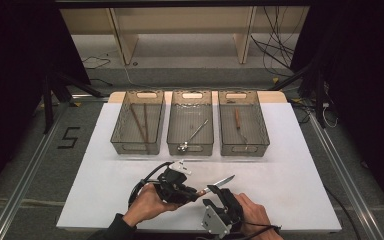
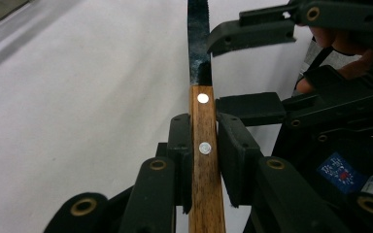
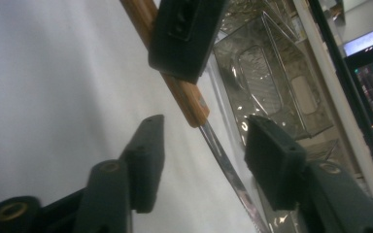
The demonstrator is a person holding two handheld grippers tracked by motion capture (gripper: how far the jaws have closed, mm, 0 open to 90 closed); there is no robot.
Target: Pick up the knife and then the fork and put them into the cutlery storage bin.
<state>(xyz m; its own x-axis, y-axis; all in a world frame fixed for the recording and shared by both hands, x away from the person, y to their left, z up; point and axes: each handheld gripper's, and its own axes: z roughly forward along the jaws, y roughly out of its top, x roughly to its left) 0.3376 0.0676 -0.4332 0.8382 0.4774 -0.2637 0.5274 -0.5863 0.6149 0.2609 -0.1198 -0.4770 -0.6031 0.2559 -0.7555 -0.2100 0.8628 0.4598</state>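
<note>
High view, near edge of white counter (image 1: 290, 165): left tongs (image 1: 192, 194) clenched on wooden handle of a knife (image 1: 219, 184), held level just above the counter, blade pointing right & away. Right tongs (image 1: 219, 197) sit just beside, w/ the person's hands at the bottom of the frame.

Left gripper view: knife (image 2: 205, 145) handle w/ two silver rivets pinched between both pads, dark blade running straight ahead; right tongs (image 2: 252, 73) straddle the blade, one pad on each side.

Right gripper view: right tongs (image 3: 206, 160) released, pads apart, blade of knife (image 3: 223, 160) passing between them w/o contact; a pad of left tongs (image 3: 184, 34) grips the handle above.

Farther back, three clear bins in a row: left bin (image 1: 125, 120) w/ chopsticks (image 1: 141, 125), middle bin (image 1: 180, 120) w/ a metal utensil (image 1: 192, 136), right bin (image 1: 257, 122) w/ a wood-handled utensil (image 1: 239, 125).
</note>
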